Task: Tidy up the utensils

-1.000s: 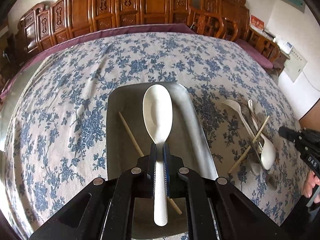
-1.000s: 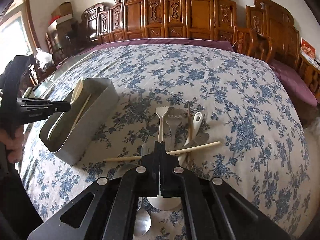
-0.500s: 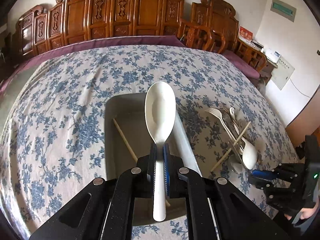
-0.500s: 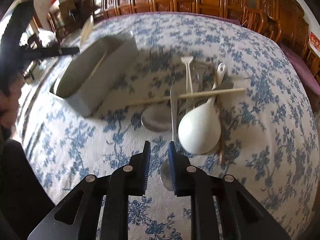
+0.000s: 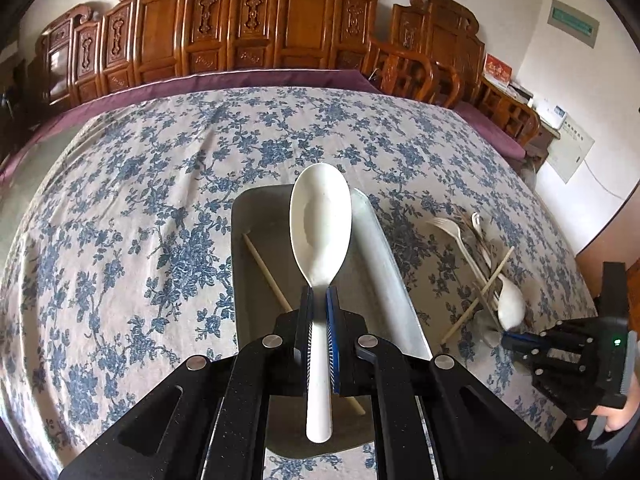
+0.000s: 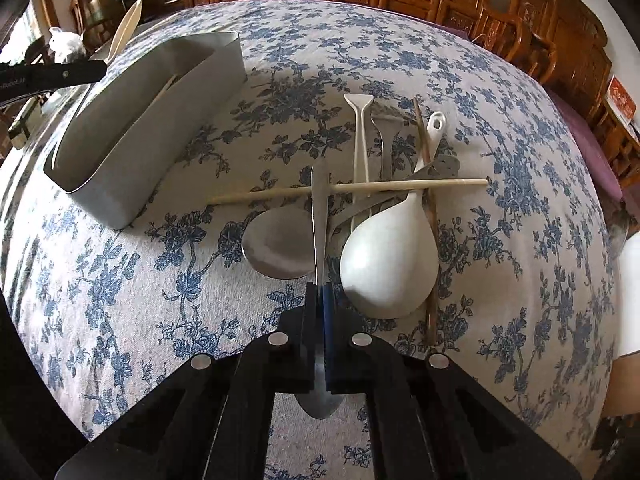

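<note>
My left gripper (image 5: pixel 319 300) is shut on the handle of a white rice paddle (image 5: pixel 320 224) and holds it above the grey metal tray (image 5: pixel 372 248), which has one chopstick (image 5: pixel 266 270) in it. My right gripper (image 6: pixel 319 292) is shut on a slim metal spoon (image 6: pixel 320 208) by its neck, low over the utensil pile. The pile holds a white ladle (image 6: pixel 388 264), a large metal spoon (image 6: pixel 276 248), a white fork (image 6: pixel 361 136), a metal spatula and a chopstick (image 6: pixel 348 189) lying across them.
The tray (image 6: pixel 168 120) sits left of the pile on the blue floral tablecloth (image 6: pixel 120 300). Carved wooden chairs (image 5: pixel 280 32) line the far table edge. The right gripper and hand show in the left wrist view (image 5: pixel 576 356).
My right gripper dropped toward the pile and closed on the slim metal spoon. My left gripper lifted slightly with the paddle, still over the tray.
</note>
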Available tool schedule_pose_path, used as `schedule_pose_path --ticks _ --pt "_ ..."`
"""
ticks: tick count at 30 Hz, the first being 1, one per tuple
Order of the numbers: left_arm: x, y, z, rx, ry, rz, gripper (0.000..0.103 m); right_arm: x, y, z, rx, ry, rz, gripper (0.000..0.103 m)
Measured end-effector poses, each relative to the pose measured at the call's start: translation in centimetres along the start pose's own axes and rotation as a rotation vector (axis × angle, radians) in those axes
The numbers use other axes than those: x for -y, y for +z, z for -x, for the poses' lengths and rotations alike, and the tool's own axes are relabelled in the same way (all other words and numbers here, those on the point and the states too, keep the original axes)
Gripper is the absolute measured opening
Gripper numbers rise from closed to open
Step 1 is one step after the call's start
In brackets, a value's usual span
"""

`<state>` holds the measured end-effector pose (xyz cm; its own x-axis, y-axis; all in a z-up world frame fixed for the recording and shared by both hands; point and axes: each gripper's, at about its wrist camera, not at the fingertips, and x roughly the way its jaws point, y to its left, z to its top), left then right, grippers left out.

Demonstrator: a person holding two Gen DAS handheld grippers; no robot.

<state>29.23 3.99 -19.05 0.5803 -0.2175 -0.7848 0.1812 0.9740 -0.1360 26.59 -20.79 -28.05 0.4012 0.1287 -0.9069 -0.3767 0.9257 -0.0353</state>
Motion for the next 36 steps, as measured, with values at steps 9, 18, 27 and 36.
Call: schedule_pose_path --ticks 9,18,27,36 --pt "-1.0 0.0 -1.3 -0.041 -0.007 0.010 0.006 -1.1 2.9 4.8 0.116 0.017 0.021 0.004" --pt "-2.6 0.5 -0.1 -0.007 0.044 0.026 0.015 -5.7 8.9 6.2 0.203 0.112 0.078 0.004" --pt "-4.9 0.9 1.6 0.029 0.099 0.048 0.016 -10.3 12.8 2.8 0.190 0.231 0.074 0.004" --pt "-5.8 1.1 1.9 0.036 0.110 0.062 0.016 -12.3 13.2 -1.8 0.118 0.294 0.041 0.004"
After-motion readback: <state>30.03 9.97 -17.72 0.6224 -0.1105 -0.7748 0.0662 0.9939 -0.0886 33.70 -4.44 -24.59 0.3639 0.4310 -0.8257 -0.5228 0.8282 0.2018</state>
